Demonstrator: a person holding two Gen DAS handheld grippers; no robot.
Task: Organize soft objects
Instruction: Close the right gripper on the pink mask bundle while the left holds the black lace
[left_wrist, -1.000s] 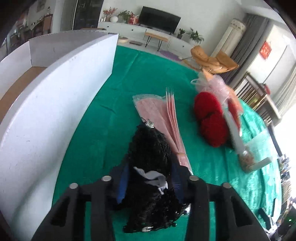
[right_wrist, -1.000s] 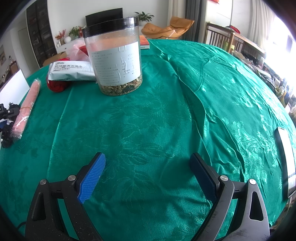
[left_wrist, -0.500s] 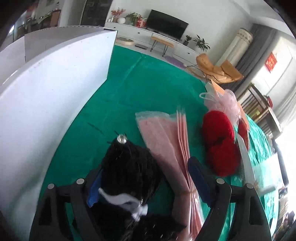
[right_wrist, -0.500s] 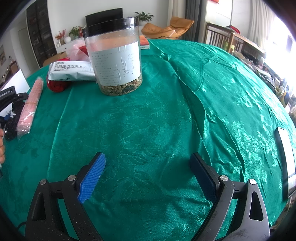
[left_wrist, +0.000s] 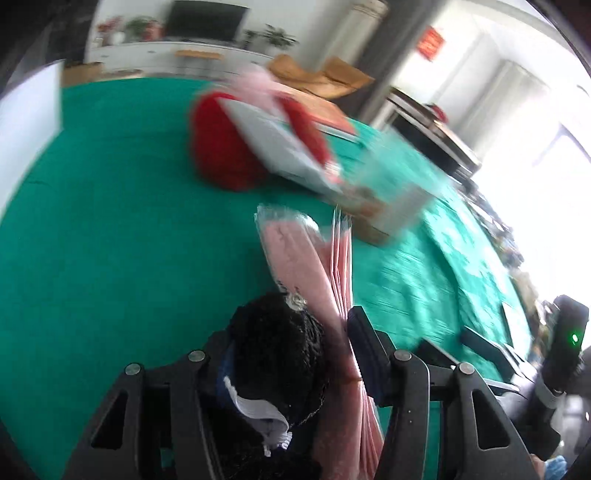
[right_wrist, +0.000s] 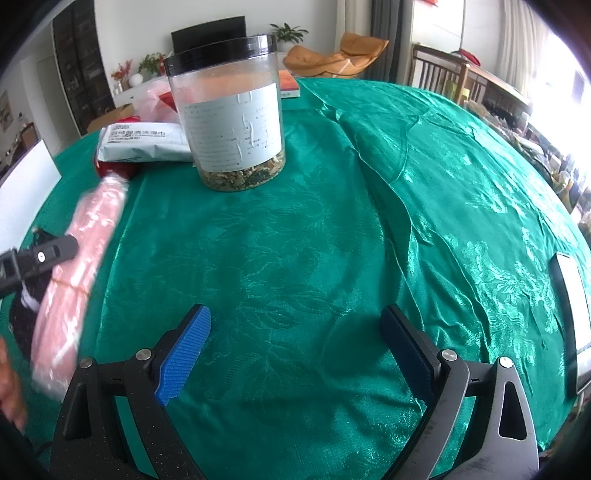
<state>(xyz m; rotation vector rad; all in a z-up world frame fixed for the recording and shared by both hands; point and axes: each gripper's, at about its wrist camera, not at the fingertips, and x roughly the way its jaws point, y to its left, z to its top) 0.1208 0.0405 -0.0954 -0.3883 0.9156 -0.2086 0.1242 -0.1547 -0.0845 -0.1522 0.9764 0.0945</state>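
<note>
Nearest, in the left wrist view: left gripper (left_wrist: 288, 328), partly closed after a fresh squeeze inward, clamped on 2 things at once. Between the jaws, a black woolly item (left_wrist: 280, 354) with a white tag, pressed side by side with a pink wrapped bundle (left_wrist: 295, 251) of thin sheets bound by a rubber band. Pink bundle pinched near its bound part, with the long free end jutting forward over the green tablecloth (left_wrist: 110, 240).

Likely trouble: slick plastic wrap sliding out from beside the springy black wool, since 1 squeeze shared by 2 unlike things holds neither firmly. Also possible: the long free end swinging into the red yarn balls (left_wrist: 225, 147) just ahead. Heavy blur there, so exact clearance hard to judge.

Nearest in the right wrist view: right gripper (right_wrist: 295, 317), spread wide and holding nothing, poised above bare cloth.

Farther out: broad open cloth to the left of the held things, ending at the white box wall (left_wrist: 29, 107), probably the drop-off place. Behind the yarn, a grey-white pouch (left_wrist: 273, 140) resting on it, then a clear jar (right_wrist: 229, 122) with a black lid, standing upright. Far right, a flat dark-rimmed device (right_wrist: 570, 306) close to the table edge; best kept clear of.
</note>
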